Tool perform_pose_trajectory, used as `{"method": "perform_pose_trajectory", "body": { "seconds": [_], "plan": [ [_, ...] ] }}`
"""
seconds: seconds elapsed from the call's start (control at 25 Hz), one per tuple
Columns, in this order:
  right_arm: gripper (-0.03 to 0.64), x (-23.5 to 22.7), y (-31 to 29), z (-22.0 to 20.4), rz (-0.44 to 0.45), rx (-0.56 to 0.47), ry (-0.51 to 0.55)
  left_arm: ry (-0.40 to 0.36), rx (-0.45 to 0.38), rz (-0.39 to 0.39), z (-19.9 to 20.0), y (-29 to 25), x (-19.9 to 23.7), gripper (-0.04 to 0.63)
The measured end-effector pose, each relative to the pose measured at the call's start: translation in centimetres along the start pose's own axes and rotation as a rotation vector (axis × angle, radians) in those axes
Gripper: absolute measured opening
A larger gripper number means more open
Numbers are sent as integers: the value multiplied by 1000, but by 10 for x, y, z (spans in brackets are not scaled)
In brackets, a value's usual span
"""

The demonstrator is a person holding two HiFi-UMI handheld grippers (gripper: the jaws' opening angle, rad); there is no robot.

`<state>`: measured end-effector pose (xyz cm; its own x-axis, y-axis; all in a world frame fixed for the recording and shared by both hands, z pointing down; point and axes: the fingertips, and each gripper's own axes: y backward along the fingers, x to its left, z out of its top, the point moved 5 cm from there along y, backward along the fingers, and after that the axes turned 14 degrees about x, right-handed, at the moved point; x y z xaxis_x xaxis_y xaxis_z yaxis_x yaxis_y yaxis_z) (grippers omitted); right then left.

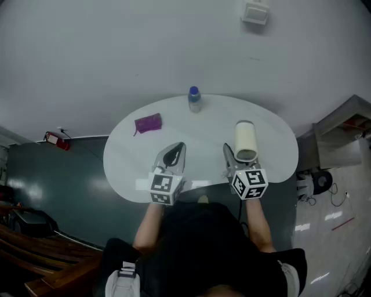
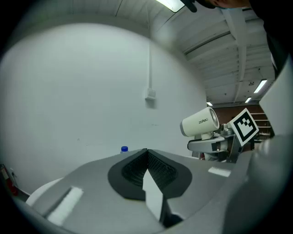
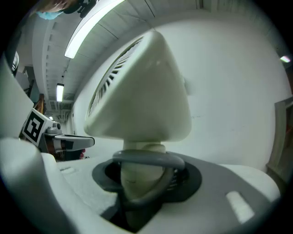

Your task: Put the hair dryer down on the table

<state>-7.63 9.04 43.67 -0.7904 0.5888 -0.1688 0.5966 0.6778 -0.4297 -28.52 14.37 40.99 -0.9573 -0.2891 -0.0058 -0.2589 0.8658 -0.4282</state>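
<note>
A cream-white hair dryer [image 1: 245, 141] is over the right half of the white oval table [image 1: 133, 168]. My right gripper [image 1: 235, 158] is shut on its handle. In the right gripper view the dryer's body [image 3: 142, 91] towers over the jaws, with the handle and a grey cord loop [image 3: 146, 157] pinched between them [image 3: 142, 176]. My left gripper [image 1: 175, 152] hovers over the table's front left, shut with nothing in it [image 2: 146, 155]. The left gripper view shows the dryer [image 2: 201, 122] raised at the right. Whether the dryer touches the table is hidden.
A blue-capped bottle [image 1: 194, 100] stands at the table's far edge, and a purple object [image 1: 148, 123] lies at the back left. A white box [image 1: 255, 13] hangs on the wall behind. A red extinguisher [image 1: 57, 140] lies on the floor to the left.
</note>
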Motion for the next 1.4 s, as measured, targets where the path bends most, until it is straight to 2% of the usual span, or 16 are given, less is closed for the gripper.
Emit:
{"method": "perform_pose_trajectory", "body": {
  "seconds": [0.28,0.56,1.08,1.4],
  "plan": [
    [195,-4,16,-3,-13,-7,-13,-3,-3,-27,4,-1,-14,8],
    [195,-20,41,-12,-58,-11,-63,-34,0,-103,13,-15,-39,8],
    [195,-50,56,-23,-209,12,-173,-130,27,-367,32,-74,-81,8],
    [195,-64,52,-29,-323,38,-250,-149,44,-544,36,-117,-94,8]
  ]
}}
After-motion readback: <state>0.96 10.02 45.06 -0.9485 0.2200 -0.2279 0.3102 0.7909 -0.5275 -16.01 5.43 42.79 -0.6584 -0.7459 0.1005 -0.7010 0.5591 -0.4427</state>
